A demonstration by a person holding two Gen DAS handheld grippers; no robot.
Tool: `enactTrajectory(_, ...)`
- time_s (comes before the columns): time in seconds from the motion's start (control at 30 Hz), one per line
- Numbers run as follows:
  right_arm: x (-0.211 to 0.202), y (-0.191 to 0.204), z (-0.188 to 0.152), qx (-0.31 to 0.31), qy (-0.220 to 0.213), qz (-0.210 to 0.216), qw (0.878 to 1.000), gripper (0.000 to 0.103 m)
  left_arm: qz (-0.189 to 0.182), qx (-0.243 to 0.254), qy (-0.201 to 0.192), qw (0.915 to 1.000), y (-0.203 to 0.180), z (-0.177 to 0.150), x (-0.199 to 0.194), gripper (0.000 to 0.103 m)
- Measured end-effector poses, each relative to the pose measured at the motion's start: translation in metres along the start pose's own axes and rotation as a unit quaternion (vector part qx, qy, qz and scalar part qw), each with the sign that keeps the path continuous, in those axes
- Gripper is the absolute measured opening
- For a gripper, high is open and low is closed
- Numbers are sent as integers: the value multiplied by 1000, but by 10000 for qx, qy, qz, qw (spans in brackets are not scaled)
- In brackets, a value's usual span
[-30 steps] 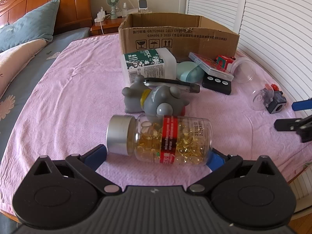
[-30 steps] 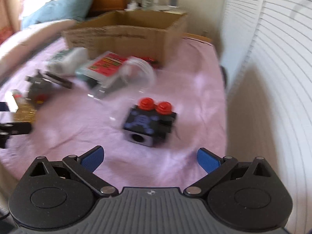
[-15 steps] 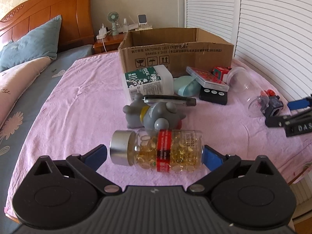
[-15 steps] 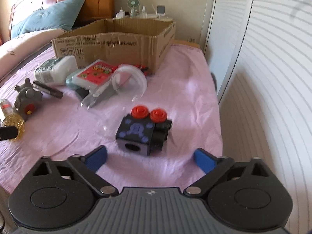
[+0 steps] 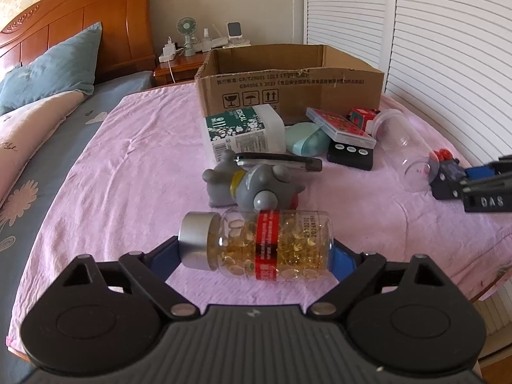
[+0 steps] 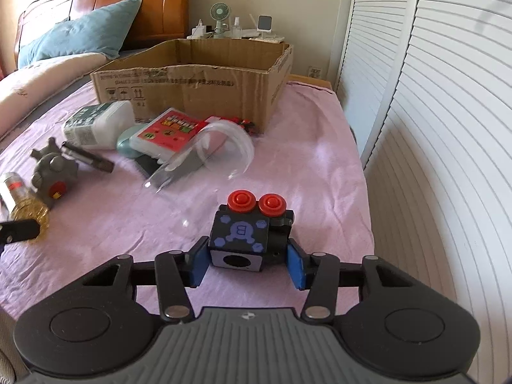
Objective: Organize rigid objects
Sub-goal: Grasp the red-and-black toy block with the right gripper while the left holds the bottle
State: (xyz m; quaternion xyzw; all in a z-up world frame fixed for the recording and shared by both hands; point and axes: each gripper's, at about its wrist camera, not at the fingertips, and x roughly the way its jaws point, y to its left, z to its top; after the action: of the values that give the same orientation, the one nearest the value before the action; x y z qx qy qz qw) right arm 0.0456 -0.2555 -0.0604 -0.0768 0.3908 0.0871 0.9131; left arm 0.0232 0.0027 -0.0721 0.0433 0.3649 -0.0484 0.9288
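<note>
While the left gripper (image 5: 256, 256) clamps a clear capsule bottle with silver cap and red label (image 5: 256, 244) above the pink blanket's (image 5: 128, 176) near edge, the right gripper (image 6: 246, 264) closes on a black cube toy with two red buttons (image 6: 246, 236) by the blanket's right edge; open brown cardboard box (image 6: 198, 76) at far edge.

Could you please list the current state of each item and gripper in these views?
capsule bottle: on its side, capped, between the pads
left gripper: shut on the bottle
black toy block: upright, between the pads
right gripper: shut on the block
cardboard box: open-topped
clear jar: on its side
</note>
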Motion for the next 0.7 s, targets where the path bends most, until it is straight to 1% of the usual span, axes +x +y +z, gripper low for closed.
enactTrajectory(0.13, -9, 6, -8, 13, 3, -78, 10000, 55, 32, 13, -18, 10000, -1, -1, 0, 93)
enactTrajectory(0.23, -7, 6, -8, 77, -25, -160, 9998, 57, 61, 26, -37, 10000, -2, 0, 0, 93)
enactTrajectory(0.33, -3, 5, -4, 225, -30, -188, 9996, 58, 21, -2, -28, 10000, -1, 0, 1, 93)
enactTrajectory(0.5, 2, 8, -2, 239, -99, -254, 9993, 61, -92, -12, 17, 10000, 4, 3, 2, 92)
enactTrajectory(0.57, 3, 8, -2, 205, -150, -271, 9993, 61, -176, -16, 68, 9998, 7, 5, 3, 92)
enactTrajectory(0.6, 2, 8, -2, 175, -140, -267, 9994, 57, -223, -7, 103, 9997, 9, 6, 3, 92)
enactTrajectory(0.63, 2, 8, -1, 156, -120, -285, 9994, 56, -262, -3, 140, 9996, 10, 7, 3, 92)
enactTrajectory(0.7, -1, 8, -1, 94, -69, -269, 9996, 56, -355, 14, 214, 9991, 15, 9, 3, 92)
